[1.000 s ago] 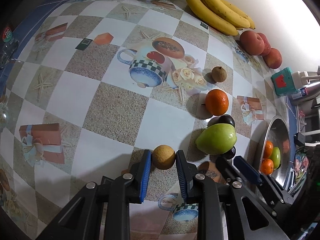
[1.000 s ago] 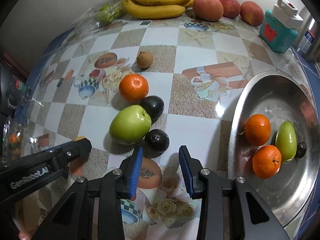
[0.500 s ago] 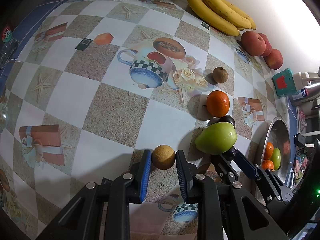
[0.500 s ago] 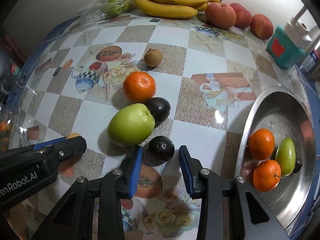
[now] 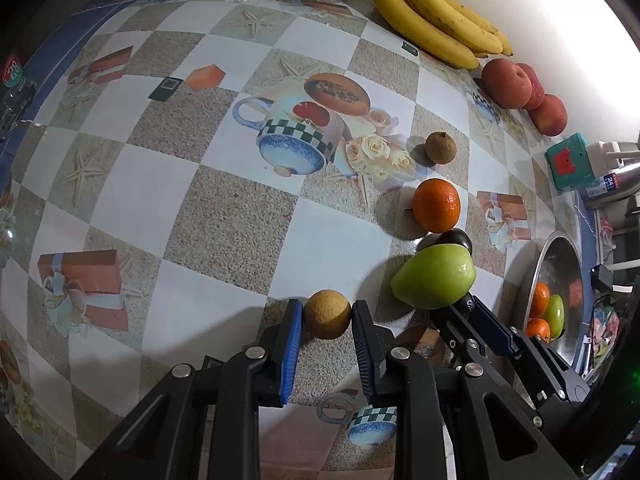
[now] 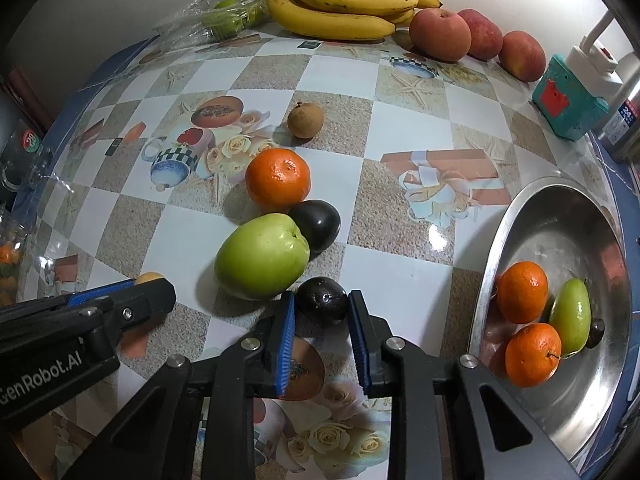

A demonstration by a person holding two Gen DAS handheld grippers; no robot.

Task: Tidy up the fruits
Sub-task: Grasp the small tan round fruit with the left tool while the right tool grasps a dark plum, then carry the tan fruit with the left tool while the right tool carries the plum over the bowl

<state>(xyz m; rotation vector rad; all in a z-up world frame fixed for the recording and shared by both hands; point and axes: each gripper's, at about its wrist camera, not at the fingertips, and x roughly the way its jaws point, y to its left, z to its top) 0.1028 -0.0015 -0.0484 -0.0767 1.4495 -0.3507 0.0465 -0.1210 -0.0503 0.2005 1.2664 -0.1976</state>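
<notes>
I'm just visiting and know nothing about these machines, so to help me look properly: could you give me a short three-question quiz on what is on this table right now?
1. True or false: the left gripper is shut on a small round tan fruit.
2. What sits between the blue pads of the right gripper?
A. the large green apple-like fruit
B. a small dark purple round fruit
C. the bunch of yellow bananas
3. How many orange tangerines lie inside the shiny metal bowl?

Key
1. True; both pads press its sides.
2. B; the jaws have just been closing on it.
3. Two, beside a small green fruit.
</notes>
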